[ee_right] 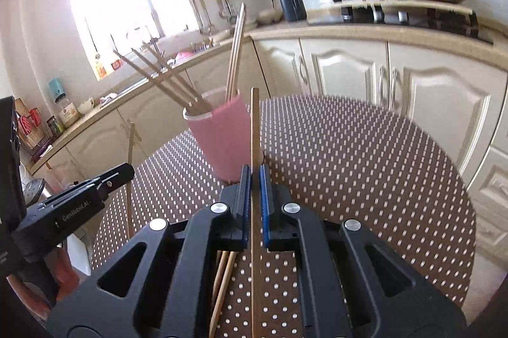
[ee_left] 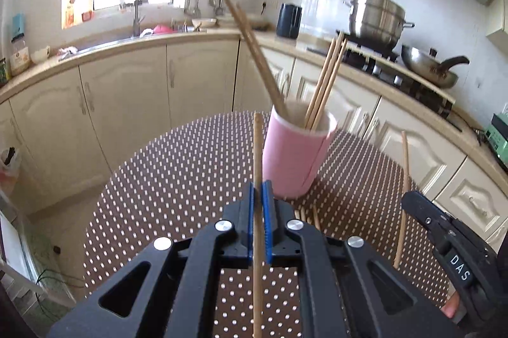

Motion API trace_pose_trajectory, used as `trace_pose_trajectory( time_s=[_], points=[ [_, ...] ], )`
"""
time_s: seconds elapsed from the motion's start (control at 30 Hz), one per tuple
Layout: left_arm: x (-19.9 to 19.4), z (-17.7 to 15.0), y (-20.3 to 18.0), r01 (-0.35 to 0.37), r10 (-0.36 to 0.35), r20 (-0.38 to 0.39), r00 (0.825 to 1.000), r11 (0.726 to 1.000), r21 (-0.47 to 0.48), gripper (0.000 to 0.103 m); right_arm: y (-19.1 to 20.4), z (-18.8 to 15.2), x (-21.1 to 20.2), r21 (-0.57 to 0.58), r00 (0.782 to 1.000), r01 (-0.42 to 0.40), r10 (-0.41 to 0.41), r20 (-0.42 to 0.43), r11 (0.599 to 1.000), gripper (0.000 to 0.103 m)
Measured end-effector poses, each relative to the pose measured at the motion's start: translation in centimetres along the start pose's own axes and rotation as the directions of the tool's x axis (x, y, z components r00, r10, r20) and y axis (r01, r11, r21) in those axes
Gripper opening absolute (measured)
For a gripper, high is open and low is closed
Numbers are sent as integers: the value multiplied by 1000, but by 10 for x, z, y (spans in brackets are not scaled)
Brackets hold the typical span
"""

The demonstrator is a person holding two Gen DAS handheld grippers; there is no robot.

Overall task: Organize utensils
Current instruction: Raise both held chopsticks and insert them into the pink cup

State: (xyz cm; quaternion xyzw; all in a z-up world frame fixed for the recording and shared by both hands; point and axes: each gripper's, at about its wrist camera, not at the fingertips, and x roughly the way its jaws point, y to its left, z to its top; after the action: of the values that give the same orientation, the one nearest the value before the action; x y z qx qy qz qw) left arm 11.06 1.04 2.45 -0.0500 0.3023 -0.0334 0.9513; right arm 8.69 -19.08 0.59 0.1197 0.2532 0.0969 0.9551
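A pink cup [ee_left: 295, 154] stands on the round dotted table [ee_left: 177, 173] with several wooden chopsticks [ee_left: 324, 84] leaning out of it. My left gripper [ee_left: 261, 188] is shut on one chopstick [ee_left: 257, 147], held upright just left of the cup. In the right wrist view the same pink cup [ee_right: 222, 138] stands ahead. There my right gripper [ee_right: 254, 173] is shut on another chopstick [ee_right: 255, 128], upright in front of the cup. A few loose chopsticks [ee_right: 222, 281] lie on the table under the right gripper.
Cream kitchen cabinets [ee_left: 127, 103] and a counter curve behind the table. A steel pot [ee_left: 376, 17] and a wok [ee_left: 428, 68] sit on the stove at right, a sink with a tap [ee_left: 133, 11] under the window. The right gripper's body [ee_left: 451, 246] shows at the left view's lower right.
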Motion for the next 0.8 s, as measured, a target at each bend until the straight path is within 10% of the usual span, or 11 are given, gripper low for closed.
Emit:
trace_pose_trajectory(
  time_s=[0.8],
  points=[
    [-37, 93, -11, -11, 20, 252, 968, 999, -37, 6, 35, 110, -24, -107, 965, 60, -30, 259, 992, 6]
  ],
)
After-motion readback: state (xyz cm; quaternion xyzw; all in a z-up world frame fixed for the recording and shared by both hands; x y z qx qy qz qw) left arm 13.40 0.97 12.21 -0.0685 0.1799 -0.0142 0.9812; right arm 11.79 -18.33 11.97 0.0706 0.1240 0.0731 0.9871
